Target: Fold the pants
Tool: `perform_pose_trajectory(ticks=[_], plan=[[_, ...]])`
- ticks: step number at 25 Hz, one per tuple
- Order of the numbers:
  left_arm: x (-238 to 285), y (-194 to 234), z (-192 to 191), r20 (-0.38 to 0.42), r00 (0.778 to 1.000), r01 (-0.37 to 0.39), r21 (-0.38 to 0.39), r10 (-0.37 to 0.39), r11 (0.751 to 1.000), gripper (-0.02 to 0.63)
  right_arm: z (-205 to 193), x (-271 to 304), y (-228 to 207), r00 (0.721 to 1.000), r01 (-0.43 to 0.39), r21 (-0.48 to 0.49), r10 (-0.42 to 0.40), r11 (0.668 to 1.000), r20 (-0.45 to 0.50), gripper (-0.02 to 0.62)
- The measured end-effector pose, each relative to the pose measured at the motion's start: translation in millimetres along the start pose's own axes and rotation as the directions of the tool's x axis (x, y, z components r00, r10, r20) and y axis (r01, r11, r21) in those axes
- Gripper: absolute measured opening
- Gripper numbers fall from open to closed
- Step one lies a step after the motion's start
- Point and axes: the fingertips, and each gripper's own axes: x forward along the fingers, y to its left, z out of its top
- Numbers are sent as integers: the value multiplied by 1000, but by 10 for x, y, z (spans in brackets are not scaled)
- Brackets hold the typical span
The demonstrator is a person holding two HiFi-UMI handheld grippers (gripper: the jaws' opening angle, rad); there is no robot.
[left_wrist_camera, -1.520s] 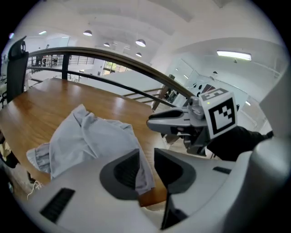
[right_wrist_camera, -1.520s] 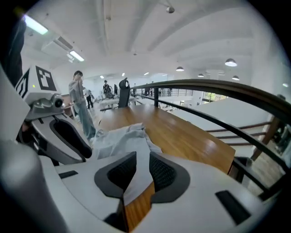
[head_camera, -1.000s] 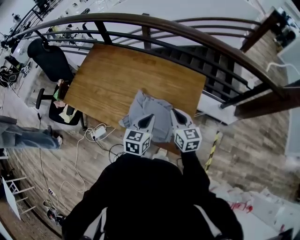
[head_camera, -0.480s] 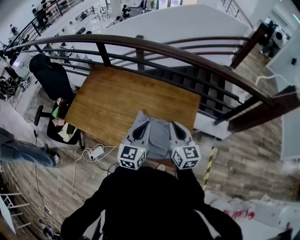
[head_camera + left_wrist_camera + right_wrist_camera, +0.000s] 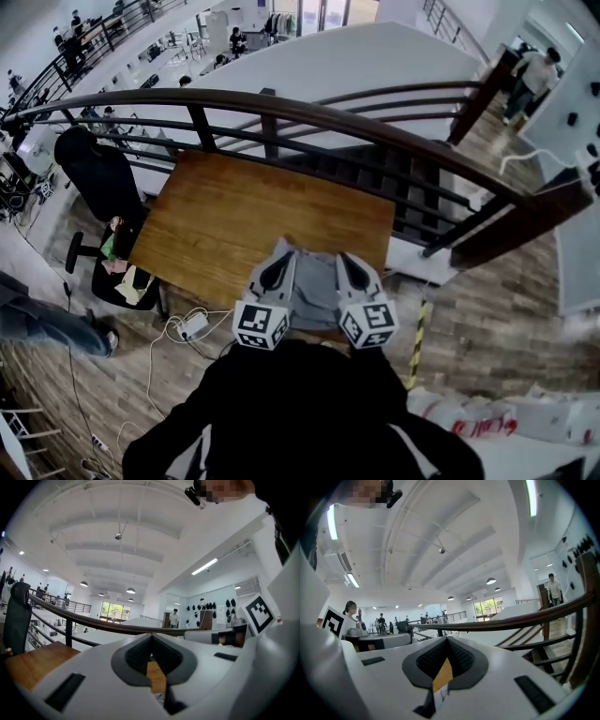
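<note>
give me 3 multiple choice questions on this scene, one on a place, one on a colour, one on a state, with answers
1. Where are the pants?
A. folded in a drawer
B. hanging on a hook
C. between the left tool and the right tool, above the near part of the table

2. What colour are the pants?
A. grey
B. red
C. dark blue

3. How do the jaws of the two tools stand?
A. both wide apart
B. both closed
C. one closed, one wide apart

Answers:
1 C: the head view shows the cloth bunched between the two tools over the table's near side.
2 A: the cloth is plainly grey.
3 B: each tool's own view shows its pads meeting, with a sliver of cloth low between them.
</note>
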Motion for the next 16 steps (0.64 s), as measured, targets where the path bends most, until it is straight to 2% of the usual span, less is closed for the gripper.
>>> perform_pose_trajectory(ticks=[10, 16], plan=[[-97, 135, 53, 14, 1000, 14, 14, -14, 1000, 3, -7, 83, 105, 1000, 28, 0, -28, 1000, 10, 3], [-148, 275, 56, 12, 1000, 13, 14, -13, 1000, 3, -28, 173, 217, 1000, 19, -10, -19, 1000, 14, 3]])
